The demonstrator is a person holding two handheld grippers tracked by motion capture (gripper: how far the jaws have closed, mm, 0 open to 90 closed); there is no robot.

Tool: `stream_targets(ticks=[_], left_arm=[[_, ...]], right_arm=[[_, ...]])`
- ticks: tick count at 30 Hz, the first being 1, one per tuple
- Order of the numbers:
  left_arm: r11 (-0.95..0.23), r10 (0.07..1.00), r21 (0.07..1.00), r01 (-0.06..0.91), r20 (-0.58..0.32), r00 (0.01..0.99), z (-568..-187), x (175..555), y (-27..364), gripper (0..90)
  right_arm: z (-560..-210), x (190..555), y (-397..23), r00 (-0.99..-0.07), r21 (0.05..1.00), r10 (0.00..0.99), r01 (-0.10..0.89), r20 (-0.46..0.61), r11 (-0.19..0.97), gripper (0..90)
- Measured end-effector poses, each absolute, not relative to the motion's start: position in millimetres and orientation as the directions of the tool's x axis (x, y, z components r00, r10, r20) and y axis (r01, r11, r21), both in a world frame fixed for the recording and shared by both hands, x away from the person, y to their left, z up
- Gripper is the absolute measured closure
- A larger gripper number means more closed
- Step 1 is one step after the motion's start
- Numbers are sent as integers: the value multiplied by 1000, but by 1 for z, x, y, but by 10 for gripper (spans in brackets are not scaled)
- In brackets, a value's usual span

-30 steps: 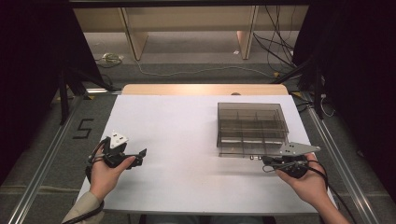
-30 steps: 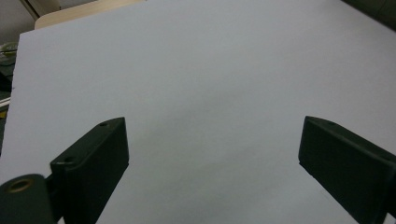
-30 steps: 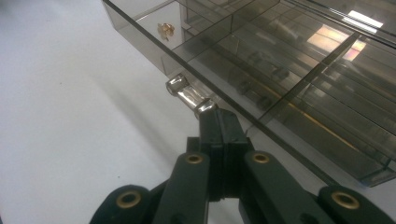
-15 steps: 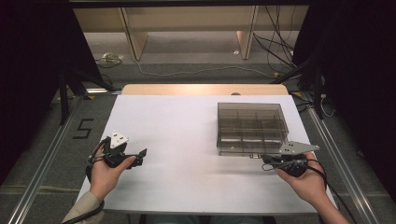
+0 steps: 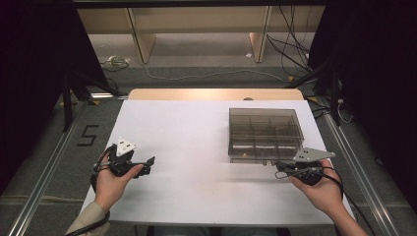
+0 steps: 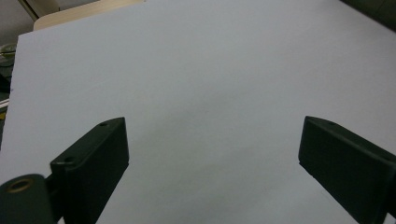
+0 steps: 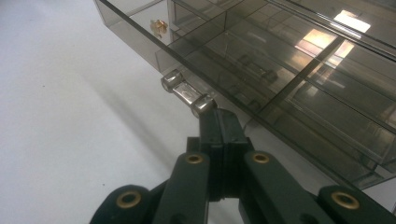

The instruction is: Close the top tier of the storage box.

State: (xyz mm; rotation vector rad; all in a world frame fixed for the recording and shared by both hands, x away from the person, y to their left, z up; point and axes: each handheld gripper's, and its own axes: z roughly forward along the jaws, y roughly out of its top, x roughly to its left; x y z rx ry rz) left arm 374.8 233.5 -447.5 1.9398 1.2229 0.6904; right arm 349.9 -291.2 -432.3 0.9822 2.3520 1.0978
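White worktop [image 5: 196, 147], dark room around. Right hand-held gripper [image 7: 215, 116] fully closed, empty, tips touching the latch [image 7: 187, 92] of the smoky box [image 5: 264, 133] just ahead. Best nudged upward gently. Left hand-held gripper [image 6: 210, 154] wide open, empty, well apart.

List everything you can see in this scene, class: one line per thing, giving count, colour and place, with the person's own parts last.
Table: one, white top, centre of the high view.
Compartment box: one, smoky clear plastic, right half of the table, lid down.
Latch: one, clear plastic, on the box's near edge.
Small part: one, brass-coloured, inside a corner compartment.
Floor marking: one, dark "5", left of the table.
Cables: several, dark, on the floor beyond the table.
Left gripper: one, black, jaws open over bare table.
Right gripper: one, black, jaws shut, tips at the latch.
Hands: two, at the near edge.
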Motion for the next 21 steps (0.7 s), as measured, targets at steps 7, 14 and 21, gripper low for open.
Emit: stream_targets(ticks=[7,14,21], left_arm=[[-282,913,806,521,59,403,-447,375,233,84],[-284,912,805,521,60,405,-447,375,233,84],[-284,912,806,520,59,406,-447,375,233,84]], right_arm=[[-433,351,-291,-689,775,724,440,-33,454,900],[-433,353,-290,-686,773,726,442,-34,454,900],[-433,355,-290,-683,772,729,443,-38,455,900]])
